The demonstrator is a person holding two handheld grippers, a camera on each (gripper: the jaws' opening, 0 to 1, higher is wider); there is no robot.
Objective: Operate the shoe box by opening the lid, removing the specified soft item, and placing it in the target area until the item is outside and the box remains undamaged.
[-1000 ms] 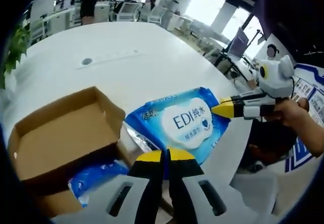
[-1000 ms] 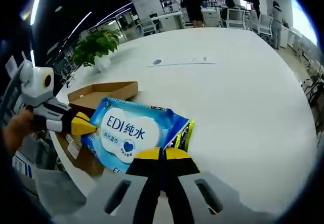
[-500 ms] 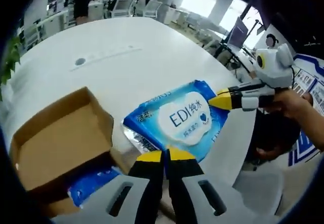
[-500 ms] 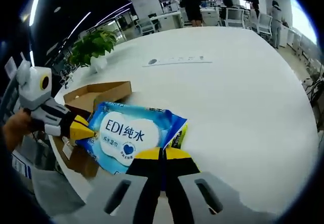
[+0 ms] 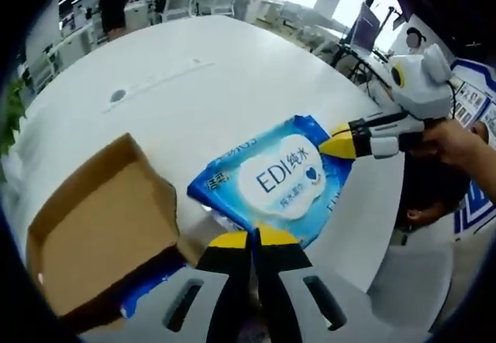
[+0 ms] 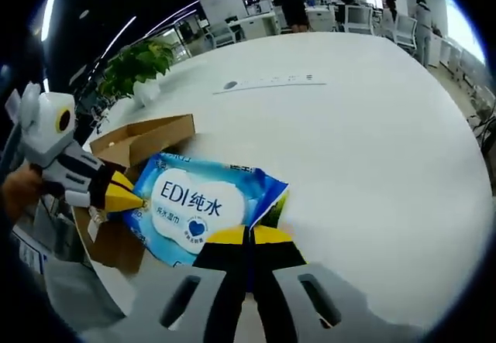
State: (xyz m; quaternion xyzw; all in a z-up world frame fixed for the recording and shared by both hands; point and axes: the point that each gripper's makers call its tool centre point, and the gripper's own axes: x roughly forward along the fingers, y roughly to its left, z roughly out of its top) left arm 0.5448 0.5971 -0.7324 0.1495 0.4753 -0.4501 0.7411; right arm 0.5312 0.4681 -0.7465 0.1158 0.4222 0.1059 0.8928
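Both grippers, left (image 5: 253, 240) and right (image 6: 249, 237), clench the blue wipes pack (image 5: 280, 179) reading "EDI纯水".

We see a blue wet-wipes pack (image 5: 275, 179), its white oval label reading "EDI", held out flat over the white surface (image 5: 194, 95) just beside the brown cardboard shoe box (image 5: 93, 234). The box stands open, with more blue packaging (image 5: 143, 296) visible inside it.

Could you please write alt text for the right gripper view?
Both tongs, right and left, grip opposite edges of a blue wet-wipes pack held above a white table, with the open cardboard shoe box behind it.
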